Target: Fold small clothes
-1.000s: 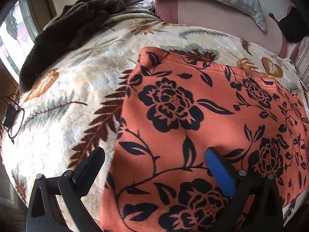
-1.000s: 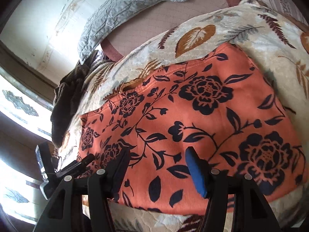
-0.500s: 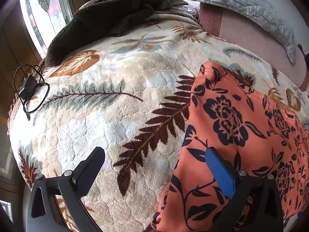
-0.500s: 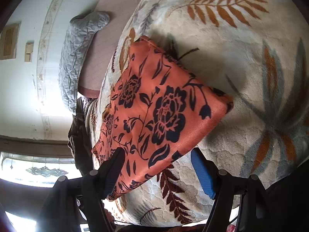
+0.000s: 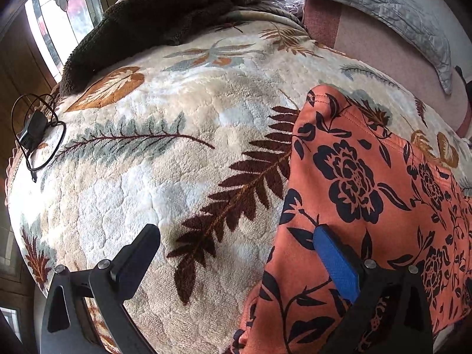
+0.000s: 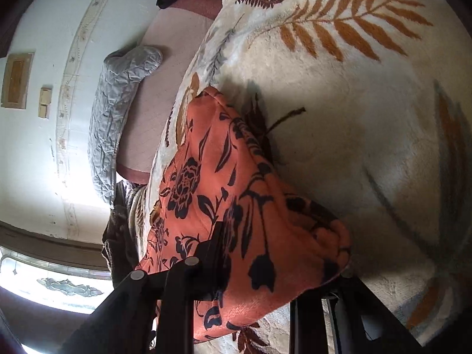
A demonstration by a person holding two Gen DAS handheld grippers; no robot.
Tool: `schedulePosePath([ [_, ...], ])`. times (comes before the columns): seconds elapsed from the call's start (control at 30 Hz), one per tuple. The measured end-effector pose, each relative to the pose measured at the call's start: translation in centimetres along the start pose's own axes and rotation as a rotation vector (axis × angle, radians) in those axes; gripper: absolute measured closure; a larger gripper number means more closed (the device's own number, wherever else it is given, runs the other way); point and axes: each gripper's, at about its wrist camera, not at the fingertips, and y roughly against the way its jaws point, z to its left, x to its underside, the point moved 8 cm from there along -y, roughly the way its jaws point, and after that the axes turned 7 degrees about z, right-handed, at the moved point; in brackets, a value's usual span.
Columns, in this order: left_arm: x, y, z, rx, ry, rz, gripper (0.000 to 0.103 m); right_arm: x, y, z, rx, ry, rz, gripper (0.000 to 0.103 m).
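Fingers first: your left gripper point(image 5: 236, 262) is spread wide with nothing between the tips, its blue pad hovering over the near edge of the orange floral garment point(image 5: 362, 194) and the other finger out over the leaf-print blanket point(image 5: 165, 183). On your right gripper point(image 6: 274, 268) the garment point(image 6: 250, 206) bunches up between the two fingers and spills over them, so it looks like you're pinching a corner of it, though the cloth hides the tips themselves. The rest of the fabric lies on the blanket point(image 6: 354, 103), trailing away toward the far side. Further out in the left view there's a black charger with its cable point(image 5: 32, 138) near the blanket's edge, then a dark brown fleece point(image 5: 165, 17) heaped by the window, and a grey quilted pillow point(image 5: 383, 3) along the back.
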Motion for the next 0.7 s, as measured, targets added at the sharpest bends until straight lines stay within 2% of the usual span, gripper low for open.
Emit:
schedulePosePath([
  [0.17,-0.4,0.9,1.5,-0.004,0.033,-0.016,0.0,0.2,1.6,6.3,0.058,0.209,-0.055,0.081],
  [0.33,-0.7,2.3,5.4,-0.02,0.116,-0.038,0.0,3.3,1.5,15.1,0.067,0.433,-0.063,0.081],
  [0.5,-1.0,3.4,10.2,-0.037,0.236,-0.072,0.0,9.3,-1.4,22.1,0.039,0.597,-0.001,0.081],
  [0.6,-1.2,3.7,12.2,-0.051,0.271,-0.086,0.0,14.0,-4.4,24.1,0.034,0.662,0.072,0.081],
  [0.7,-1.1,3.7,13.3,-0.053,0.286,-0.086,0.0,19.3,-8.4,24.4,0.044,0.72,0.176,0.081],
])
